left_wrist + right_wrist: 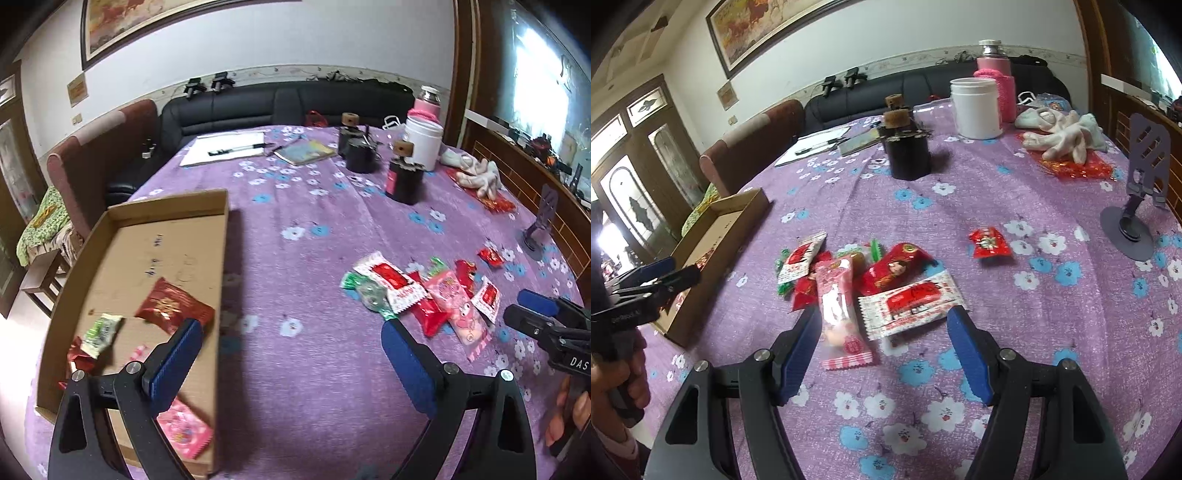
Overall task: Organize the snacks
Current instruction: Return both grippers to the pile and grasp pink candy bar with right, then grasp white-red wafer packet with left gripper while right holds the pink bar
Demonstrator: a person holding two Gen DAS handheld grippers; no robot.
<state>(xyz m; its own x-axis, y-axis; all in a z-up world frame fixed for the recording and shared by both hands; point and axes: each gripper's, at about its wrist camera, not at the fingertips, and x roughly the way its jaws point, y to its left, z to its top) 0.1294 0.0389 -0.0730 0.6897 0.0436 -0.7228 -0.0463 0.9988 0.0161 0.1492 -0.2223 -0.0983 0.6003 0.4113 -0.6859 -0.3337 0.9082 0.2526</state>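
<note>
Both grippers' fingers are spread, empty: right gripper poised over the pink-and-white plastic candy wrapper, bound for the shallow brown cardboard tray at the tabletop's left edge.

A home living room.
A black leather sofa and armchair line the wall under a framed painting; the tabletop wears a flowered purple cloth, with wooden glazed doors beyond.

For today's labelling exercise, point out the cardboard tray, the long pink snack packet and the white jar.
cardboard tray (pixel 225 236), left wrist view, right wall.
long pink snack packet (pixel 836 306), right wrist view, packet's middle.
white jar (pixel 977 107), right wrist view, its side.
</note>
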